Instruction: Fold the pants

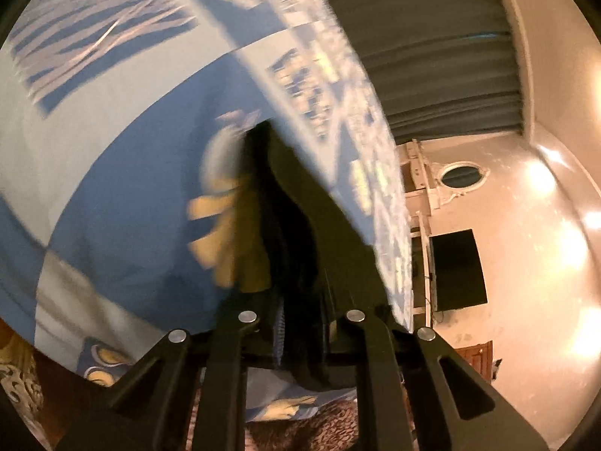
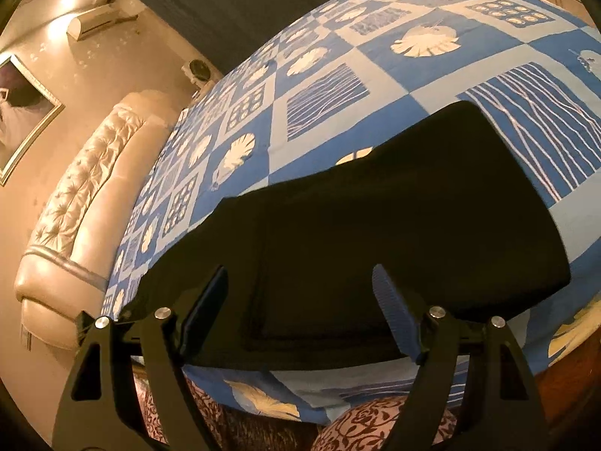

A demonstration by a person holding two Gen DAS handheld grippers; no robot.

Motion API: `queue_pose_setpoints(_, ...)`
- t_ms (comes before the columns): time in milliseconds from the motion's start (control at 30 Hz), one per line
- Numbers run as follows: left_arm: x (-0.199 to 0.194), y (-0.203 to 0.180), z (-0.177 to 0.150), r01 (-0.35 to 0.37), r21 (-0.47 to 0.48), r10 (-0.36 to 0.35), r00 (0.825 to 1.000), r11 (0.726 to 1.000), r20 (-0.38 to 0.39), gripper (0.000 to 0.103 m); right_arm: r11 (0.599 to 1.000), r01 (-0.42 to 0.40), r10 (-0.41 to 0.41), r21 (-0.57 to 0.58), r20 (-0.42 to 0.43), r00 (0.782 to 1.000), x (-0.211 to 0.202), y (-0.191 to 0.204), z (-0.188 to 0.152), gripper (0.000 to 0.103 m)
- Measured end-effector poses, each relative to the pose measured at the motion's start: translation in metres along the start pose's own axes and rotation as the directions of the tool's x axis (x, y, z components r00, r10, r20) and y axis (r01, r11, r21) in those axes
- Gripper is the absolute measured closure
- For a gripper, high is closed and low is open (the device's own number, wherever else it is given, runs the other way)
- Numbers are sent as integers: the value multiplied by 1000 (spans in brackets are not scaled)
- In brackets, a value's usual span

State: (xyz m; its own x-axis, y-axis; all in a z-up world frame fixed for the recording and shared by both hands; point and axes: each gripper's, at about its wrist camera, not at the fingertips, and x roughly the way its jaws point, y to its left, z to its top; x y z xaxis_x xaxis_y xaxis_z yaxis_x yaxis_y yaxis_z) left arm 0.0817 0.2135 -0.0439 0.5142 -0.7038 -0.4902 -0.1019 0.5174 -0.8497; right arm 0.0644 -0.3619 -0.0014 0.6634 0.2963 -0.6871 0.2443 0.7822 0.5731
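The black pants lie spread flat on the blue patterned bedsheet near the bed's front edge. My right gripper is open, hovering just above the near hem of the pants, holding nothing. In the left wrist view, my left gripper is shut on a bunch of the black pants fabric, which rises between the fingers and is lifted over the bedsheet. The view is blurred by motion.
A cream tufted headboard stands at the left of the bed. A framed picture and an air conditioner are on the wall. Dark curtains, a dark screen and a floral-patterned cloth also show.
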Motion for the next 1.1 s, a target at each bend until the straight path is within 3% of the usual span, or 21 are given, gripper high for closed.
queue_pose_setpoints(267,11,-104,-5,60,206,-64,998,977,12,89,999,13,-14,34,31,999,-7,-8,5,24)
queue_pose_setpoints(533,56,-199,-31,91,395,-63,994,914,-84,89,998,28,-32,59,77,996,-18,-18,13,23)
queue_pose_setpoints(900,168,-285,-108,90,591,65,970,801,-235,89,985,68,-94,158,168,981,-41,-55,35,23)
queue_pose_setpoints(1000,203,-299,-132,99,613,93,957,784,-274,89,976,80,-120,202,198,973,-50,-73,39,23)
queue_pose_setpoints(1100,231,-302,-153,102,613,119,943,783,-310,89,965,78,-134,249,219,966,-57,-90,43,23)
